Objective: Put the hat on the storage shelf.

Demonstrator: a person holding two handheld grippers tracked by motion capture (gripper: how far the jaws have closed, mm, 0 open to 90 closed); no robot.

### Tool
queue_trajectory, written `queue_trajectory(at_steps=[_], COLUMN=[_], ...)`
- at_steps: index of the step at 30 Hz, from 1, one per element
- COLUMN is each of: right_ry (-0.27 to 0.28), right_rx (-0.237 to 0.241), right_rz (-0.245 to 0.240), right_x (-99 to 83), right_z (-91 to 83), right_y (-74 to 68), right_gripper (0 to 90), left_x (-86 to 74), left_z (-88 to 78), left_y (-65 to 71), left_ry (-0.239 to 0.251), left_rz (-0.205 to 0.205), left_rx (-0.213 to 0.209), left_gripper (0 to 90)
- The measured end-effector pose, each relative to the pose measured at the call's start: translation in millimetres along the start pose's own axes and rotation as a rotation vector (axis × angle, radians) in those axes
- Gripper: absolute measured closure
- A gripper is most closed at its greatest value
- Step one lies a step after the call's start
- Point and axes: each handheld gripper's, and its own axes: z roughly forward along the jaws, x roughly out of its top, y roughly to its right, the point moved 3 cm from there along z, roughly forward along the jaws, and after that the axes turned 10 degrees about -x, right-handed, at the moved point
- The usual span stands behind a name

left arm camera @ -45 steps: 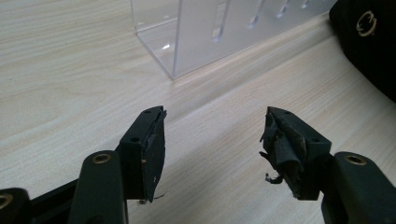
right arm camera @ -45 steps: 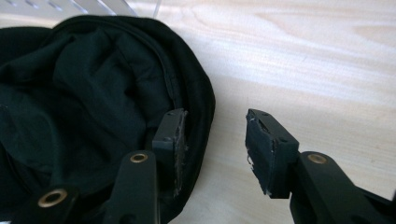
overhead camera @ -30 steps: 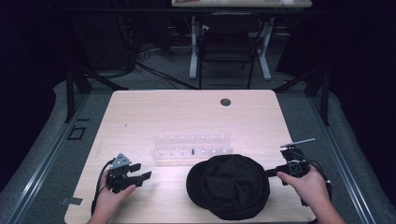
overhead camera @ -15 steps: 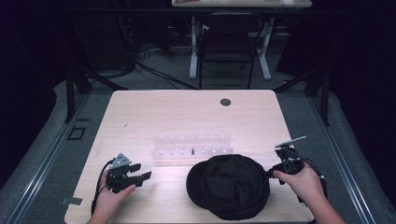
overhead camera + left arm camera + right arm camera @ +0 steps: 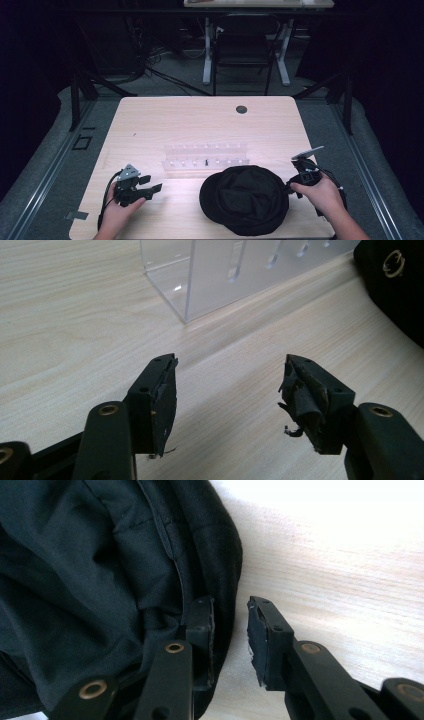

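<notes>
A black cap [image 5: 246, 199] lies on the pale wooden surface [image 5: 200, 125] near the front edge, right of the middle, with a clear plastic rack [image 5: 206, 156] just behind it. The right gripper [image 5: 292, 186] sits at the cap's right edge, held by the person's right hand [image 5: 320, 192]. In the right gripper view the cap [image 5: 100, 580] fills the left side, and the rim of its fabric runs between the two black jaws: one jaw lies over the dark cloth, the other stands over bare wood. The jaws have just been closing, yet a gap remains between the outer pad and the rim, so they are not clamped on it (the inner pad seems to rest against the cloth, though how firmly is hard to tell). The left gripper [image 5: 150, 184] rests in the left hand [image 5: 117, 210] near the front left of the surface, well apart from the cap and pointing toward it. In the left gripper view its jaws stand wide apart with only bare wood between them, the rack's corner [image 5: 200, 285] ahead of them and a slice of the cap [image 5: 395, 285] with a small gold emblem at the upper right
</notes>
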Motion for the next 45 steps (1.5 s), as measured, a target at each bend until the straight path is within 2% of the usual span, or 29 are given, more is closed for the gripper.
queue_trajectory(at_steps=[1,2,3,4,11,14,23,33,37,41,45], right_ry=[0.016,-0.018,-0.028,-0.003,-0.041,-0.045,-0.049,-0.078,-0.056,-0.087,-0.079], right_rx=[0.014,0.009,0.006,0.015,-0.004,-0.009,-0.013,-0.002,0.014,0.007,0.014], right_rz=[0.039,0.008,-0.001,0.036,0.011,0.029,0.022,-0.002,0.035,0.010,0.017], right_x=[0.2,0.6,1.1,0.8,1.7,2.2,4.7,3.9,1.9,0.2,-1.0], right_z=[4.3,3.5,4.1,7.2,10.4,11.4,16.8,13.3,12.6,7.4,4.1], right_y=[-2.6,-1.0,-1.1,-3.3,-1.7,-3.9,-9.7,-8.9,-10.8,-10.8,-11.7], right_gripper=[72.6,72.7,72.9,73.0,71.9,72.3,81.9,87.1,87.2,87.4,87.4], left_x=[0.0,0.0,0.0,0.0,0.0,-0.1,-0.1,-0.1,-0.2,-0.3,-0.2], left_z=[0.0,0.1,0.2,0.2,0.2,0.5,1.0,0.9,1.4,1.4,1.1], left_y=[0.0,0.1,0.1,0.1,0.0,0.1,0.1,0.2,0.1,0.1,-0.1], left_ry=[-0.001,0.000,0.002,0.002,0.000,0.002,-0.002,-0.003,-0.003,-0.002,-0.002], left_rz=[0.000,0.000,0.000,0.000,0.000,0.001,0.003,0.003,0.002,0.002,0.002], left_rx=[0.000,0.000,0.002,0.002,0.001,-0.002,-0.001,-0.002,-0.003,-0.002,-0.001], left_gripper=[38.9,38.9,38.8,38.8,38.9,38.9,38.7,38.8,38.7,38.8,38.8])
